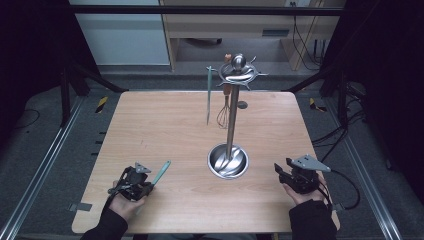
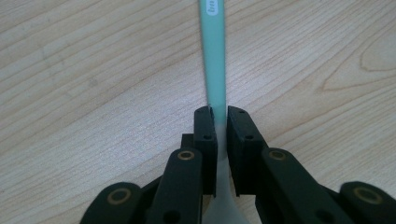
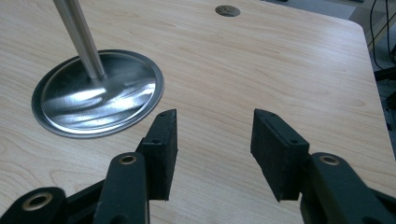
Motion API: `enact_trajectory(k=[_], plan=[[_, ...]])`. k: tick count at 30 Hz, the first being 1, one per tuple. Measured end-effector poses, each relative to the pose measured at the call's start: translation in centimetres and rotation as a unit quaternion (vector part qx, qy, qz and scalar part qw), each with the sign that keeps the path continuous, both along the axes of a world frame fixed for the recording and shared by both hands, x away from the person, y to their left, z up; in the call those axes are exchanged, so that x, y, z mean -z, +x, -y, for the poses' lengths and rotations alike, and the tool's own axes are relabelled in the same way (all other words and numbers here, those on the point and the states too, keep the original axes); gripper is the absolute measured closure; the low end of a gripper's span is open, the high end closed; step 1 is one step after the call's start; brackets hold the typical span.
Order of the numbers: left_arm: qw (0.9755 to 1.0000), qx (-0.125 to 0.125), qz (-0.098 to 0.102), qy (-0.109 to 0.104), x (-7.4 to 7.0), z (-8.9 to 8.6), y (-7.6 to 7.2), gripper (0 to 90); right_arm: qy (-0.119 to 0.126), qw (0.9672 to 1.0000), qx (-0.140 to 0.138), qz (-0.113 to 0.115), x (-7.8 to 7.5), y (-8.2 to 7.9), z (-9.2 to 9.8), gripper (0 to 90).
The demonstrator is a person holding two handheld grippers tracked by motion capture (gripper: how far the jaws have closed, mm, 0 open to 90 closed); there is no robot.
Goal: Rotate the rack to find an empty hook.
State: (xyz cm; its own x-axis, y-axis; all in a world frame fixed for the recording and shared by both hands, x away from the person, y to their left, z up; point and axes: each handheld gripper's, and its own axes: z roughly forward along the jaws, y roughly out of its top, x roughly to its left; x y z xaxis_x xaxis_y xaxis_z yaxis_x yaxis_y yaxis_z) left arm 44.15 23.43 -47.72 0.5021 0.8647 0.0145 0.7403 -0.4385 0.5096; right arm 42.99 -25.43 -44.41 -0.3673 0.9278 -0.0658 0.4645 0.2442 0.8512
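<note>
In the high view we see a wooden table (image 1: 165, 130) with a steel utensil stand (image 1: 229, 161) a little right of its centre. From the arms at the top of the stand hang a long green utensil (image 1: 209, 95) at about 9 o'clock of the pole and a small whisk (image 1: 223, 112) just beside the pole. The left gripper (image 1: 145, 186) is near the table's front edge, at about 8 o'clock from the stand's base. It holds a teal-handled utensil (image 1: 161, 173), whose handle points toward 1 o'clock, up and away from the hand. The right gripper (image 1: 280, 172) rests at about 4 o'clock from the base, well apart from it, with nothing between its jaws.

In the left gripper view the two black jaws are almost together and press on the teal-handled utensil (image 2: 214, 60) from both sides. They hold it where the teal handle meets a pale, whitish part. The handle runs straight to 12 o'clock over the wood; the pale part goes down between the jaws, and we cannot tell its shape.

In the right gripper view the jaws stand clearly apart, with bare wood between them. The round base of the stand (image 3: 99, 93) lies at about 10 o'clock from the jaws, near but not touching.
</note>
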Motion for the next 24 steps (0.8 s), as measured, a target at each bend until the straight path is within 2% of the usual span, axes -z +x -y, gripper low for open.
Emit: enact_trajectory(k=[3,7,14,17,24], plan=[[0.9999,0.001,-0.003,-0.011,0.0,-0.3,0.1,82.6,0.002,1.0,0.0,-0.002,0.0,0.0,0.0,51.5],[0.9999,0.002,0.008,-0.012,-0.2,-0.7,0.0,82.7,0.004,1.0,0.002,-0.004,0.0,0.0,0.0,51.4],[0.9973,0.002,0.052,-0.051,-2.1,-1.6,-0.8,82.7,0.005,1.0,0.004,-0.005,0.1,0.1,0.1,51.3],[0.9949,0.001,0.073,-0.069,-3.0,-1.9,-1.2,82.8,0.007,1.0,0.004,-0.006,0.0,0.1,0.1,51.4],[0.9875,-0.004,0.121,-0.101,-4.7,-2.3,-1.9,82.8,0.005,1.0,0.005,-0.003,0.0,0.1,0.2,51.3]])
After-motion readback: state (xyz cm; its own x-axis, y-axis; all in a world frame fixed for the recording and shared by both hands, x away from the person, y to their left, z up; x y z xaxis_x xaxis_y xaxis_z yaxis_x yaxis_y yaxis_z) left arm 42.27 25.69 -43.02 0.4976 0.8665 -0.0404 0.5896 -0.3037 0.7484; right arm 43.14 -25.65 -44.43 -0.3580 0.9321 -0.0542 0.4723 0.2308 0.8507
